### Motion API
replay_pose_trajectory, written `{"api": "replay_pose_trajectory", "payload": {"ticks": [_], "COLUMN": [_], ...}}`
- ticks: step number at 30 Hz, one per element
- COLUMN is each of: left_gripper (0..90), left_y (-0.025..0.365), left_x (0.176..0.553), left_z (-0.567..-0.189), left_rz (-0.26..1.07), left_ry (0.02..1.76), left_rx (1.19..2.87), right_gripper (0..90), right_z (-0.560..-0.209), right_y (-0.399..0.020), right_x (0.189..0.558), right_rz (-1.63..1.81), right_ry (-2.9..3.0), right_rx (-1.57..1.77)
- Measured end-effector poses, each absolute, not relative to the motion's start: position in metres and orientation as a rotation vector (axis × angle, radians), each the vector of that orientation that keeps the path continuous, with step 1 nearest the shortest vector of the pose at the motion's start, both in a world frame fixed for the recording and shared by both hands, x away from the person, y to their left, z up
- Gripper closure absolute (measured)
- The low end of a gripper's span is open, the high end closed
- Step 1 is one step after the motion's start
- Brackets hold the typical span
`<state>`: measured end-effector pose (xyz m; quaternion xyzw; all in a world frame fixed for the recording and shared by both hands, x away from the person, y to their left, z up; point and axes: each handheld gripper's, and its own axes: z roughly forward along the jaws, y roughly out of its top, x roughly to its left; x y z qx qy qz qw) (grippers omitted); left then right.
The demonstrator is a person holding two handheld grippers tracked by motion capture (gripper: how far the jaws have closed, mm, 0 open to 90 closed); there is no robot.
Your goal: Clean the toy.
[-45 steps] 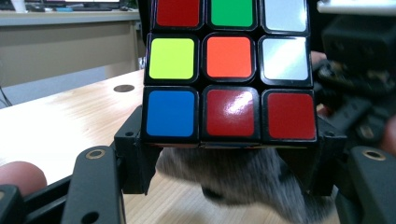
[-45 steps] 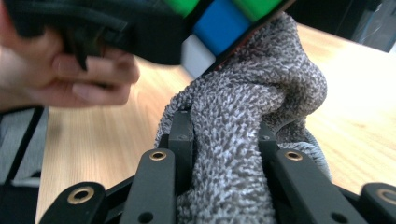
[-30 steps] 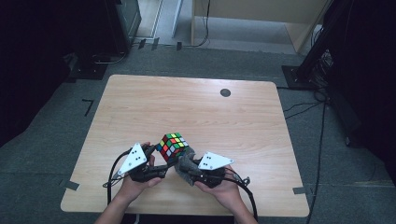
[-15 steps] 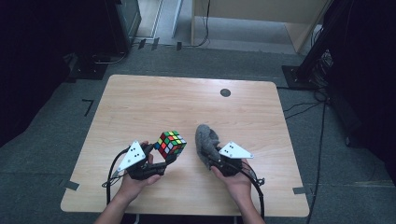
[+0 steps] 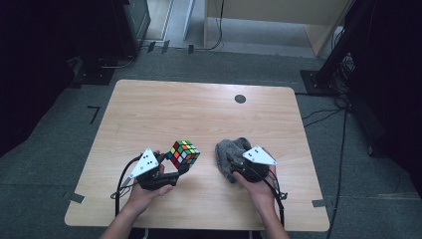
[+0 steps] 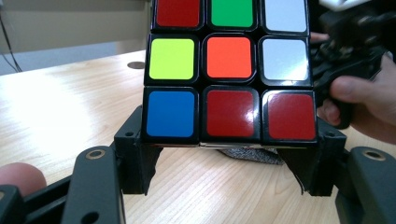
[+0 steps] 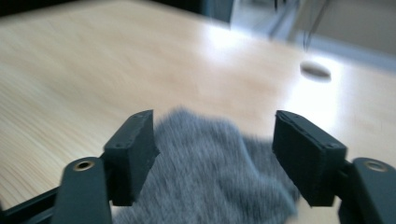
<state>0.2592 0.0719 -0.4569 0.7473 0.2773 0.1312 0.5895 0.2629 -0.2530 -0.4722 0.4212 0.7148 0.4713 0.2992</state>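
On the near half of the desk (image 5: 149, 114), my left claw (image 5: 181, 167) is clenched on the puzzle cube (image 5: 182, 153), holding it clear of the wood. My right claw (image 7: 212, 158) has its jaws spread wide, released, over the grey cloth (image 5: 230, 152) lying on the desk just beside the cube.

On the table (image 5: 199, 109), near the person's edge, the Rubik's cube (image 5: 182, 153) sits left of the cloth (image 5: 230, 151), the 2 apart. The left gripper (image 5: 180, 168) is at the cube, the right gripper (image 5: 234, 167) over the cloth. A round grommet (image 5: 240, 98) lies behind them, toward the far edge.
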Motion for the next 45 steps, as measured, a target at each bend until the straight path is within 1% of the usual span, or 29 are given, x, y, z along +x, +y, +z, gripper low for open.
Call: {"api": "replay_pose_trajectory", "payload": {"ticks": [4, 7, 15, 23, 26, 32, 33, 35, 38, 39, 41, 42, 45], "left_gripper": [34.1, 34.1, 34.0, 34.0, 34.0, 34.0, 34.0, 33.9, 33.8, 33.4, 28.6, 25.9, 21.3], "left_y": [0.073, 0.075, 0.074, 0.07, 0.068, 0.059, 0.058, 0.057, 0.059, 0.059, 0.06, 0.06, 0.063], "left_x": [0.263, 0.266, 0.27, 0.271, 0.272, 0.271, 0.271, 0.273, 0.275, 0.276, 0.277, 0.276, 0.276], "left_z": [-0.455, -0.454, -0.451, -0.449, -0.45, -0.454, -0.454, -0.455, -0.457, -0.457, -0.456, -0.455, -0.454], "left_rz": [0.278, 0.254, 0.177, 0.081, 0.023, -0.059, -0.066, -0.092, -0.141, -0.162, -0.171, -0.16, -0.098], "left_ry": [0.667, 0.688, 0.711, 0.712, 0.705, 0.689, 0.692, 0.703, 0.715, 0.717, 0.707, 0.7, 0.676], "left_rx": [1.738, 1.73, 1.763, 1.76, 1.757, 1.803, 1.809, 1.809, 1.802, 1.789, 1.777, 1.781, 1.814], "right_gripper": [30.3, 31.0, 31.2, 29.7, 28.4, 26.7, 27.3, 31.6, 34.0, 34.1, 34.3, 34.3, 34.3], "right_z": [-0.466, -0.468, -0.479, -0.484, -0.483, -0.485, -0.486, -0.487, -0.487, -0.486, -0.485, -0.485, -0.484], "right_y": [-0.25, -0.239, -0.204, -0.188, -0.183, -0.178, -0.178, -0.177, -0.176, -0.176, -0.178, -0.18, -0.185], "right_x": [0.256, 0.251, 0.24, 0.232, 0.229, 0.228, 0.228, 0.227, 0.225, 0.225, 0.226, 0.227, 0.23], "right_rz": [1.407, 1.458, 1.475, 1.457, 1.441, 1.402, 1.396, 1.381, 1.341, 1.345, 1.359, 1.358, 1.339], "right_ry": [1.881, 1.908, 1.904, 1.877, 1.872, 1.867, 1.868, 1.864, 1.861, 1.865, 1.875, 1.882, 1.902], "right_rx": [0.974, 0.829, 0.558, 0.395, 0.36, 0.317, 0.311, 0.277, 0.236, 0.237, 0.26, 0.272, 0.319]}}
